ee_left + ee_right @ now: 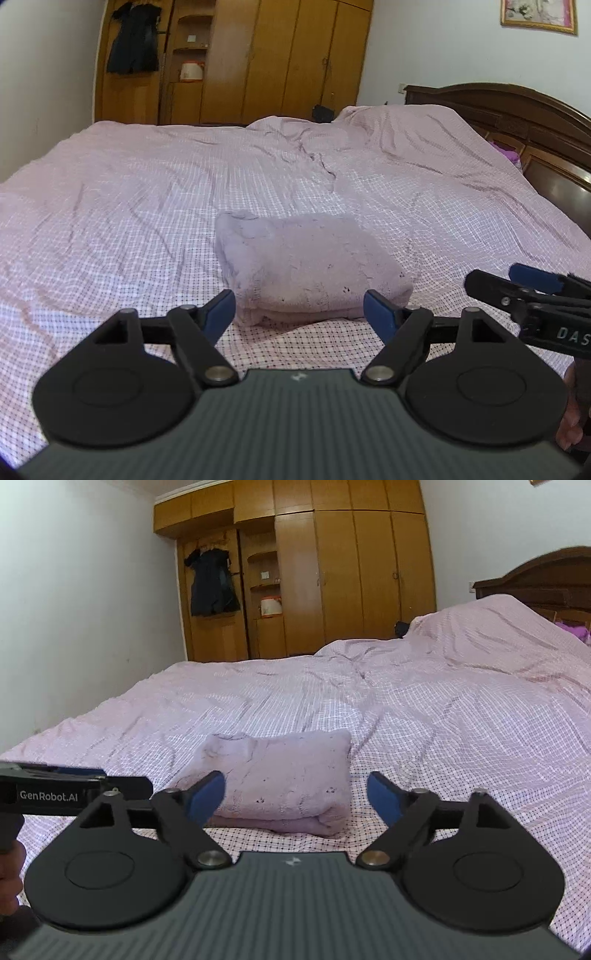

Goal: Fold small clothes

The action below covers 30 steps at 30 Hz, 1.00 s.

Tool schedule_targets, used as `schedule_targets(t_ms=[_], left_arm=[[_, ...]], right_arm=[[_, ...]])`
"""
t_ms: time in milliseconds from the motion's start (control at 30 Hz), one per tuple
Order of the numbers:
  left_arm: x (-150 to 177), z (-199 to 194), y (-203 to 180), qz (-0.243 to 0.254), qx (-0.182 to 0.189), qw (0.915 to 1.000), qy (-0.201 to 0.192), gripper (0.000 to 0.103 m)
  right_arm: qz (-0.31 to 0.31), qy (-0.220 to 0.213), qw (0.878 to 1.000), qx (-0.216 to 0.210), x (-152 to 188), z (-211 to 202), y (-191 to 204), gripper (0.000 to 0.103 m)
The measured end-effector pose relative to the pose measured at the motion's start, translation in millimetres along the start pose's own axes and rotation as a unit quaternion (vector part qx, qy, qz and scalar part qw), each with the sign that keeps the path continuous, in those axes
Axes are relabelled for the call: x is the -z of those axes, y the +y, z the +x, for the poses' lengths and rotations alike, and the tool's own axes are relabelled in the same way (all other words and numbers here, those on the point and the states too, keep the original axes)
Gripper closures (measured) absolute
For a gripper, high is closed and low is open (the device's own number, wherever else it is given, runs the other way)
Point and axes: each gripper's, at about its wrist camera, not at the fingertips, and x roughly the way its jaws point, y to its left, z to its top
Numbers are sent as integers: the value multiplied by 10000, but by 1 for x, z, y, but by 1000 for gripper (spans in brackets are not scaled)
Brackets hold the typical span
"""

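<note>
A small lilac knitted garment (306,266) lies folded into a thick rectangle on the checked pink bed cover (110,206). It also shows in the right wrist view (277,779). My left gripper (299,314) is open and empty, just in front of the garment's near edge. My right gripper (295,797) is open and empty, also at the near edge of the garment. The right gripper shows at the right edge of the left wrist view (532,291), and the left gripper at the left edge of the right wrist view (70,781).
The bed cover (443,720) is wrinkled and rises over pillows at the far right. A dark wooden headboard (535,122) stands on the right. A wooden wardrobe (280,59) with a dark hanging garment (135,38) stands behind the bed.
</note>
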Motion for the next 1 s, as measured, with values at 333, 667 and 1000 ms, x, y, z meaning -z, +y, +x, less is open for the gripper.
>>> schedule_targets(t_ms=[333, 667, 1000], left_arm=[[0, -5, -6, 147, 6, 9998, -105, 25], [2, -7, -8, 179, -5, 9997, -175, 26], [3, -8, -6, 149, 33, 9997, -170, 25]], right_arm=[[-279, 37, 9996, 36, 1, -1, 8, 7], [-306, 38, 9995, 27, -1, 1, 8, 5], [-351, 46, 9994, 19, 1, 5, 10, 3]])
